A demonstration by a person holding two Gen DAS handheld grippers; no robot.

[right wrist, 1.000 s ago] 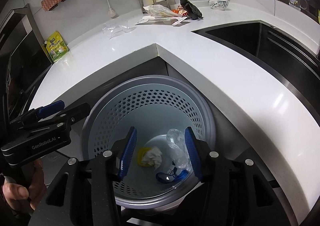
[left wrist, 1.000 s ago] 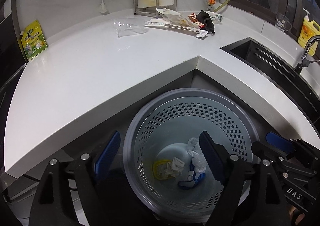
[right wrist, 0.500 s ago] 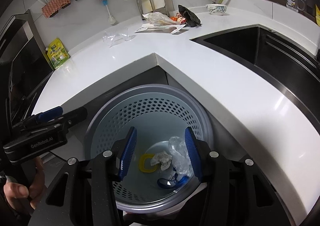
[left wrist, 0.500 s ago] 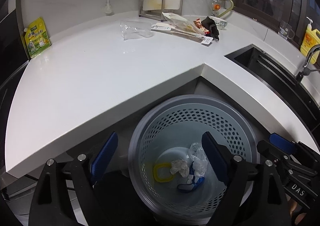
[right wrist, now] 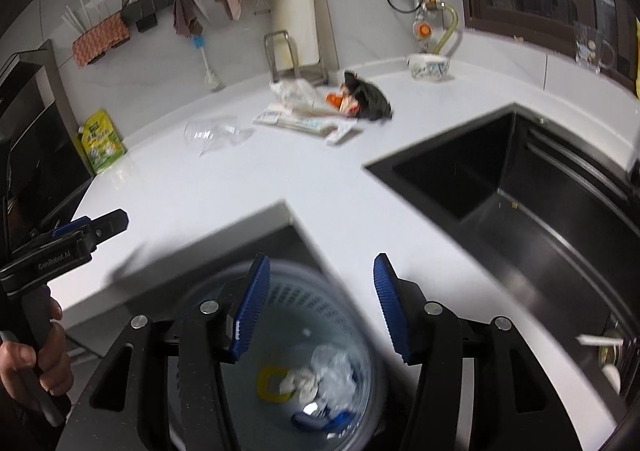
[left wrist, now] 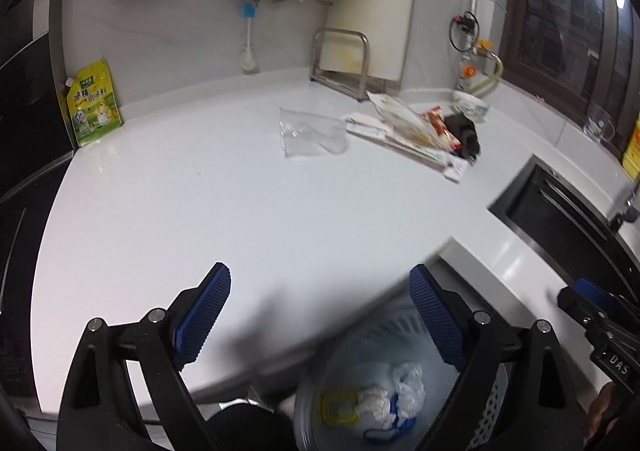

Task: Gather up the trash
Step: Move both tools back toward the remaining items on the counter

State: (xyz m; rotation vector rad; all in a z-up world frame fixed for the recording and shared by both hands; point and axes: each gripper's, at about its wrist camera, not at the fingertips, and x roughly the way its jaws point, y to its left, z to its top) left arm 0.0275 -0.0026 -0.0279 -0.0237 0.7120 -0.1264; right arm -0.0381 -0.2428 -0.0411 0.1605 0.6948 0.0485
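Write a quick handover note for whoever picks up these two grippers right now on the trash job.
Left gripper: jaws wide, just been opening, nothing between them.
Right gripper: jaws open, nothing held, just been opening a little.
Done: crumpled wrappers and a yellow ring lie in the perforated bin below the counter corner.
Left: clear plastic bag, the wrapper pile and black crumpled item on the counter near the wall.
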